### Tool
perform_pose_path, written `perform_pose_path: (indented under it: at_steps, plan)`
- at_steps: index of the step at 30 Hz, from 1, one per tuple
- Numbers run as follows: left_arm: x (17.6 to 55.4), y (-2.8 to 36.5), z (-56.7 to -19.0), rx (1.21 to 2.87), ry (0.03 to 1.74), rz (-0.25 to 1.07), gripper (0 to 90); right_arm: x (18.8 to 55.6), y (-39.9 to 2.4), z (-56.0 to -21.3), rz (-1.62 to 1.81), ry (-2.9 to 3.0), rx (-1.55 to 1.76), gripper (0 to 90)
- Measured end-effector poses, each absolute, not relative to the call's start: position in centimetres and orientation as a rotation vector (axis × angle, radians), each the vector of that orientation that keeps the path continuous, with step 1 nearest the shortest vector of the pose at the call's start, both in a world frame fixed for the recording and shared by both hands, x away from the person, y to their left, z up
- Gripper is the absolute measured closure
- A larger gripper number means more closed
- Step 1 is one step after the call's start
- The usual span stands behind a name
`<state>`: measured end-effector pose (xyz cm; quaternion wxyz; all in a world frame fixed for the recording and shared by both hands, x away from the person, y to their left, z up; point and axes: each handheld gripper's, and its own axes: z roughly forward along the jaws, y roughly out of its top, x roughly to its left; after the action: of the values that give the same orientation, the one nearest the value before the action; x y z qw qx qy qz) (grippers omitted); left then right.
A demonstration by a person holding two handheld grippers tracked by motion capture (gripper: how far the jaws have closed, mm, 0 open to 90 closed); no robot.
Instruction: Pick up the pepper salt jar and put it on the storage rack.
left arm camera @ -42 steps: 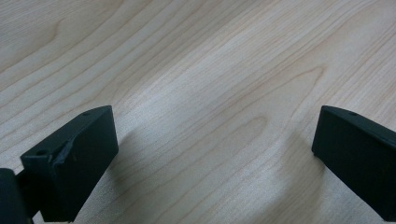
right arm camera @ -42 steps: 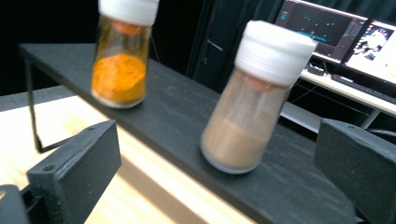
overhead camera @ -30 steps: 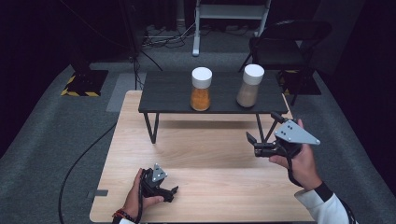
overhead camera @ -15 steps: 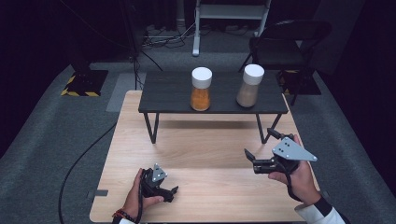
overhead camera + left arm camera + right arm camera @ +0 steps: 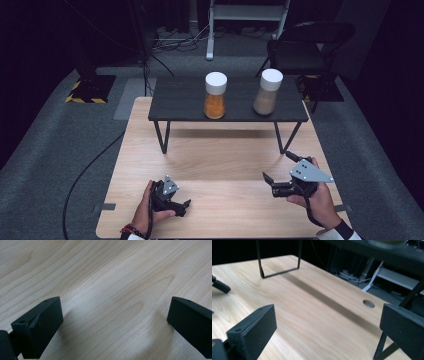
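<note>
Two grippers, both empty with jaws spread wide: left gripper [image 5: 176,206] rests low on the wooden table [image 5: 220,165] near its front edge, right gripper [image 5: 278,183] hovers opposite. Orange-filled jar [image 5: 215,95] and beige-filled jar [image 5: 267,92] stand well apart on the dark shelf [image 5: 185,102] behind.

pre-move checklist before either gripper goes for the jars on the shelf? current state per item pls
1. Left gripper open and holding nothing: ok, its jaws stand wide apart over bare wood in its own view.
2. Right gripper open and holding nothing: ok, jaws wide apart, nothing between them.
3. Orange jar upright with its white lid on: ok.
4. Beige jar upright, lidded, apart from the orange jar: ok.
5. Dark shelf standing level on the wooden table: ok by the high view.
6. Lids screwed tight: cannot tell.
</note>
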<state>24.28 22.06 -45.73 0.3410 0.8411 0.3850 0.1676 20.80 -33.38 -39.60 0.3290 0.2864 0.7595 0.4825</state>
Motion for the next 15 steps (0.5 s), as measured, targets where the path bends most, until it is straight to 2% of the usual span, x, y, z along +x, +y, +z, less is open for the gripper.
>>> perform_pose_path:
  at_steps: [15]
  plan:
    - [24.3,22.1,-45.7,2.188,1.001,0.436,0.3,20.9,-33.5,-42.1,1.184,2.071,0.8,0.7]
